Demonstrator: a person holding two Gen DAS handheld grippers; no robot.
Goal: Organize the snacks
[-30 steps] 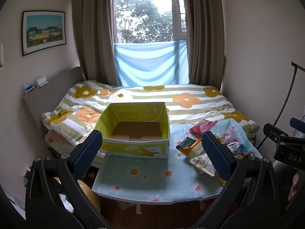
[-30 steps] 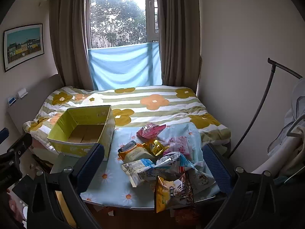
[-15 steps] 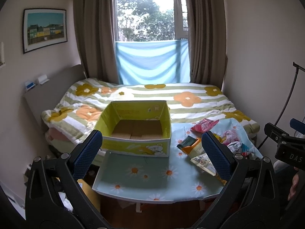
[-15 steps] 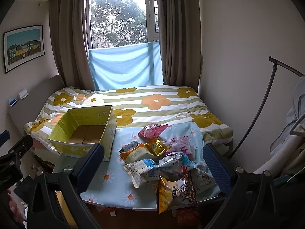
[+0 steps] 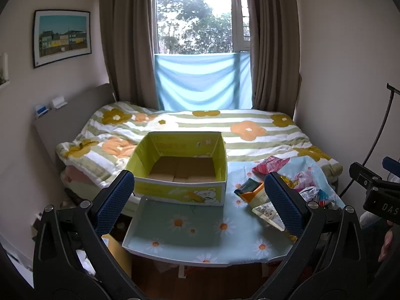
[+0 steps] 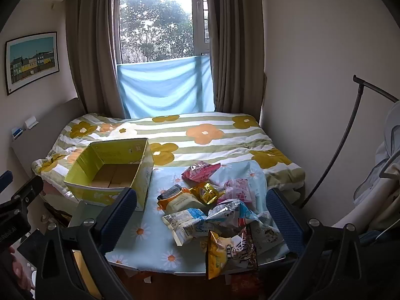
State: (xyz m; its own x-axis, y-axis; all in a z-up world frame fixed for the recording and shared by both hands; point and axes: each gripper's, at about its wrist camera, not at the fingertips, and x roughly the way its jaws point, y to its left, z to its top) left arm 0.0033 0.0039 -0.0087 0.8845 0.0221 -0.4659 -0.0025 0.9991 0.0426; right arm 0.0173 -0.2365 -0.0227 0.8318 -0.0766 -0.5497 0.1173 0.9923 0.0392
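Observation:
A yellow-green cardboard box [image 5: 180,167] stands open and empty on the left of a small table with a daisy cloth [image 5: 200,232]; it also shows in the right wrist view [image 6: 110,172]. A heap of snack packets [image 6: 212,207] lies on the table's right half, with a pink packet [image 6: 201,171] at the back and a yellow and brown bag [image 6: 230,252] hanging over the front edge. The heap also shows in the left wrist view [image 5: 272,187]. My left gripper [image 5: 197,200] is open and empty in front of the table. My right gripper [image 6: 200,212] is open and empty, before the heap.
A bed with a flowered striped duvet [image 5: 200,127] lies behind the table, under a curtained window [image 5: 197,22]. A grey headboard [image 5: 65,120] is at the left. A black curved stand [image 6: 347,137] and draped clothes [image 6: 385,182] are at the right. The floor below the table holds clutter [image 5: 110,245].
Both grippers have edged slightly forward and upward toward the table; the box and packets look a little nearer. Nothing was taken hold of and the jaws stay open.

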